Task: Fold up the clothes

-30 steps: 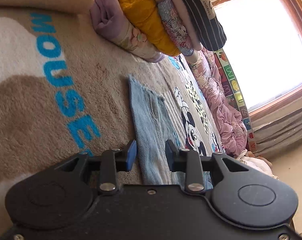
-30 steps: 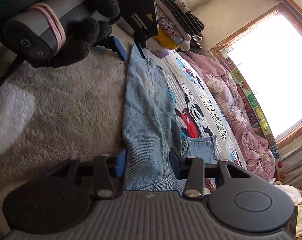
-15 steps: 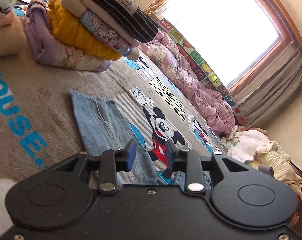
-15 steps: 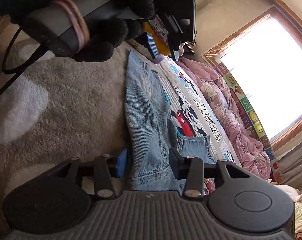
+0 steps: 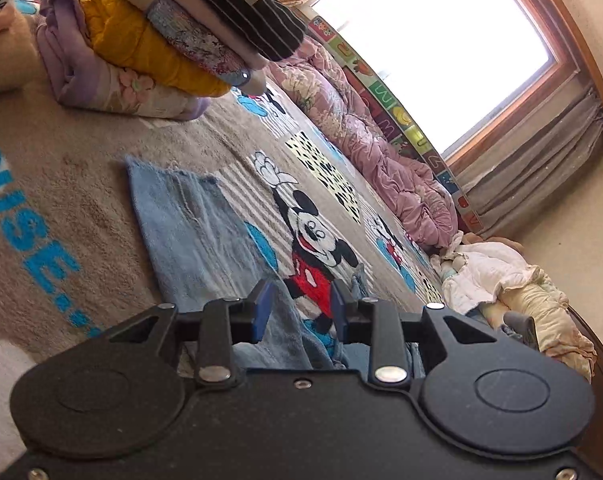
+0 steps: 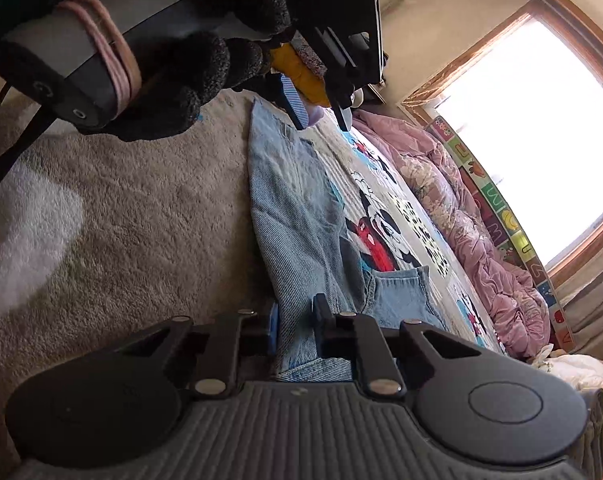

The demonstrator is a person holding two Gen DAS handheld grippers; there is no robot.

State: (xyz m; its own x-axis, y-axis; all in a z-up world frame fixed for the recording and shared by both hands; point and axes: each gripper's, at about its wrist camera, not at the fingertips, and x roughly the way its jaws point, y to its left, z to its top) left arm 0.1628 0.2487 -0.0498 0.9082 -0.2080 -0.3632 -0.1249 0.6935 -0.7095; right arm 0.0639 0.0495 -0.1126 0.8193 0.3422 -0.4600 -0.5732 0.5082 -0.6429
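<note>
Light blue jeans point(image 5: 197, 232) lie flat and lengthwise on a beige cartoon-mouse blanket point(image 5: 69, 168). My right gripper point(image 6: 295, 330) sits at the near, waist end of the jeans point(image 6: 297, 208). Its jaws are closing, and the denim edge fills the narrow gap between the pads. A black-gloved hand point(image 6: 173, 80) holds my left gripper point(image 6: 319, 114) in the air over the far hem. From its own camera, the left gripper point(image 5: 299, 312) stands open with nothing between its fingers and the jeans below it.
A stack of folded clothes point(image 5: 161, 40) stands on the blanket beyond the far hem. A crumpled pink quilt point(image 5: 381, 160) runs along the window side. A loose pile of pale clothes point(image 5: 501, 276) lies at the right by a wooden edge.
My right gripper's jaws have narrowed onto the denim waist edge. The left gripper has risen and rolled, so its view has swung from the blanket towards the window.
</note>
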